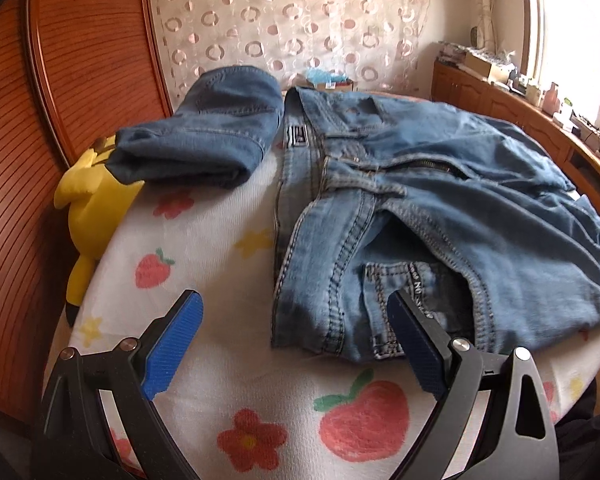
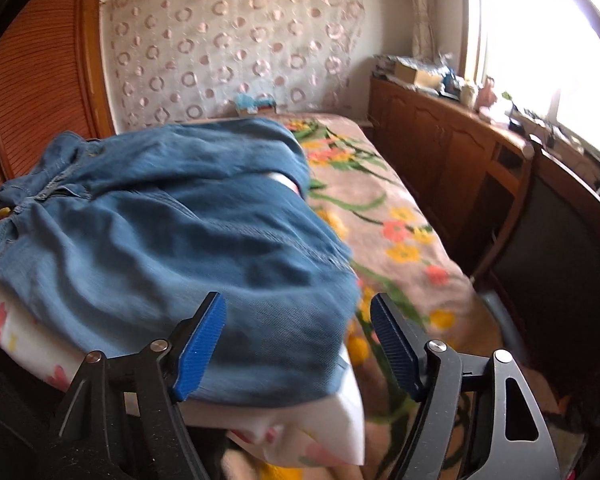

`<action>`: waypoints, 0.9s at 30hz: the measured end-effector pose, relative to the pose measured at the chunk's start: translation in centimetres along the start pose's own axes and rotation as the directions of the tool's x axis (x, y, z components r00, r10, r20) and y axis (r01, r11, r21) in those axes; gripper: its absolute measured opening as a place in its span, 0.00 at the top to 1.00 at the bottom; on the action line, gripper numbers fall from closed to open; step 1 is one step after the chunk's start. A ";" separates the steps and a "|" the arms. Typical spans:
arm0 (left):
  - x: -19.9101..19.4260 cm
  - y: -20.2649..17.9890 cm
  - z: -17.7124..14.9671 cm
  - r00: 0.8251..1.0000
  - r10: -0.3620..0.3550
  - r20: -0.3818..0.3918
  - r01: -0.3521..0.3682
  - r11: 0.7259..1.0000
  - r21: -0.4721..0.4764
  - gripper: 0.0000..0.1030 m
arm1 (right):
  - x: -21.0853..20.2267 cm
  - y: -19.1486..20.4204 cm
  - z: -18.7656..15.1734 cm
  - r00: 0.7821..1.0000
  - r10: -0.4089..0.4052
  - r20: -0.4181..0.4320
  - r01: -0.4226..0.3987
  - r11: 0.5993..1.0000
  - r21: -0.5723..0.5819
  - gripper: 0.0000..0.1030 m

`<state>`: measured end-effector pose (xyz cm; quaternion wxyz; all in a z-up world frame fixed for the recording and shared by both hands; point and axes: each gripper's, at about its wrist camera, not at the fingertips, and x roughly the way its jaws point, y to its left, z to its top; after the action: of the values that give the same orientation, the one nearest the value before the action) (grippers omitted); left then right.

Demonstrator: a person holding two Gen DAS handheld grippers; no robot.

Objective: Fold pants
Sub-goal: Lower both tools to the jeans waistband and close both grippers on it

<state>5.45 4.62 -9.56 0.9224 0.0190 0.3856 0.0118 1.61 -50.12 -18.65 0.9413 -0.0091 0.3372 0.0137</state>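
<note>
I am holding my left claw [image 1: 296, 320] spread wide and empty, its right pad just over the near waistband corner of the light jeans [image 1: 400, 208], and my right claw [image 2: 298, 330] is gaping too, gripping nothing, hanging over the jeans' near edge [image 2: 172, 248] where the denim is lying at the rim of the white strawberry-print sheet [image 1: 204, 248]. The jeans are lying crumpled with the fly unzipped (so, as I am judging it, this pair is barely begun), while a darker folded pair [image 1: 216, 136] is sitting finished beyond, beside a yellow plush toy [image 1: 96, 200]. Flattening and every fold are remaining. Under the sheet the floral bedspread [image 2: 400, 216] is showing; wooden cabinets [image 2: 440, 140], a patterned curtain [image 1: 284, 20] and a bright window [image 2: 540, 40] are framing the room.
</note>
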 end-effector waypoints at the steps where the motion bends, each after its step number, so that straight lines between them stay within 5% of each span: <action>1: 0.2 0.0 -0.1 1.000 0.002 -0.005 -0.002 1.000 0.000 0.09 | -0.2 0.0 0.2 1.000 0.001 -0.009 0.000 1.000 0.010 0.30; 9: 0.8 0.5 -0.6 1.000 -0.014 -0.024 0.014 1.000 -0.022 0.09 | -1.6 1.1 0.8 0.998 0.056 -0.040 -0.054 0.997 0.051 0.43; 16: 1.1 1.1 -0.6 0.999 -0.029 -0.030 0.028 0.999 -0.041 0.08 | -4.4 3.0 1.5 0.996 0.086 -0.034 -0.085 0.996 0.029 0.88; 27: -0.3 3.2 -0.2 0.996 -0.084 0.007 0.084 0.992 -0.094 0.14 | -10.9 5.7 5.0 0.985 0.105 0.140 -0.095 0.993 -0.073 0.94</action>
<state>5.06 7.83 -9.39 0.9226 -0.0407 0.3834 -0.0088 -3.82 -44.55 -7.88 0.9604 -0.0222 0.2681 0.0728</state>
